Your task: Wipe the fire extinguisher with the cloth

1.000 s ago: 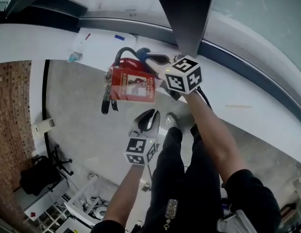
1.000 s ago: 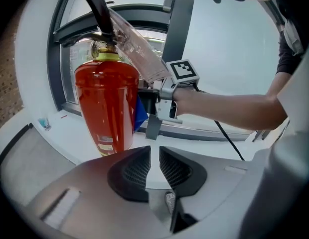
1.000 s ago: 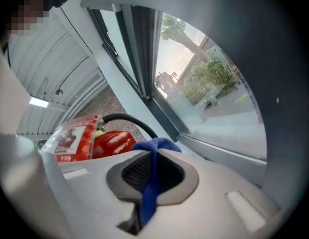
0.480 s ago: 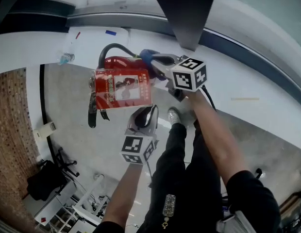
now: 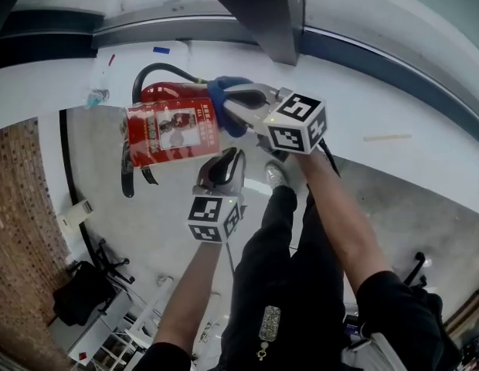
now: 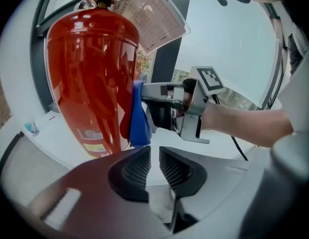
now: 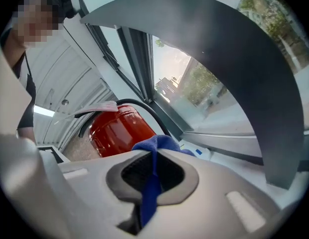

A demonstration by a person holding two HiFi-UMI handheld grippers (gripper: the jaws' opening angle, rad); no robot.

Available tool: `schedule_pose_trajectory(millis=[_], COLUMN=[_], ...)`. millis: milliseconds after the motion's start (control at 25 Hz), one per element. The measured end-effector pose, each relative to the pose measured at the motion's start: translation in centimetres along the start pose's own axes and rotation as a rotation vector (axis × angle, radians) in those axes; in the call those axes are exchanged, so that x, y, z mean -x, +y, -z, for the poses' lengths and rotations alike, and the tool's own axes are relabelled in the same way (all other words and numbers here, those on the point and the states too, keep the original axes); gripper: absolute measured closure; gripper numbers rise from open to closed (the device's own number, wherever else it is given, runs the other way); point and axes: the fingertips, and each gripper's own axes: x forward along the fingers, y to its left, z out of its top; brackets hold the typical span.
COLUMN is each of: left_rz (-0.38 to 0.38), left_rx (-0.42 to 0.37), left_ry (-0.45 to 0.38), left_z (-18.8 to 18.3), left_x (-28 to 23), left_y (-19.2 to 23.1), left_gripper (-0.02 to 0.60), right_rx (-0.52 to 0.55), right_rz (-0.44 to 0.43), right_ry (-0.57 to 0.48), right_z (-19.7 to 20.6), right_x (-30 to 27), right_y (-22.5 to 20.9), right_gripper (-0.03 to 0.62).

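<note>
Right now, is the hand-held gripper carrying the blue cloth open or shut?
Shut on the blue cloth: the right gripper view shows the right hand-held gripper with its jaws closed tight on the fabric.

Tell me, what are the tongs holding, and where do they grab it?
The right tongs pinch the blue cloth across a fold, with a bunch poking out in front. The left tongs hold nothing, jaws slightly apart.
</note>
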Motion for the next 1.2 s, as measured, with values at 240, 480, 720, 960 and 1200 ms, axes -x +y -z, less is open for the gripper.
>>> schedule_pose_trajectory(millis=[240, 480, 720, 960, 1200], left_rz=[-0.053, -0.061, -0.054, -0.069, -0.101], left_rx=[0.000, -0.038, -0.050, -0.055, -0.006], left_ry=[0.115, 0.246, 0.289, 0.323, 0.336], left_z=[2.4, 4.7, 7.0, 8.8, 9.7], left_x=[-2.2, -5.9, -9.1, -9.8, -9.5], left_y=[1.1, 2.0, 2.1, 2.5, 3.1], left_gripper=[0.573, 0.574, 0.574, 0.574, 0.574], right_rx=[0.042, 0.028, -0.020, -0.067, -0.058], right_rz=[0.034, 0.078, 0.113, 0.105, 0.052], right_ry=[0.015, 0.083, 0.145, 0.110, 0.109], right_z=[-0.3, 3.3, 7.8, 10.0, 11.3], right_x=[-2.9, -5.0, -5.4, -2.7, -0.2], right_y=[-3.5, -8.4, -12.1, -11.5, -7.8], right_gripper=[0.582, 0.582, 0.582, 0.582, 0.582])
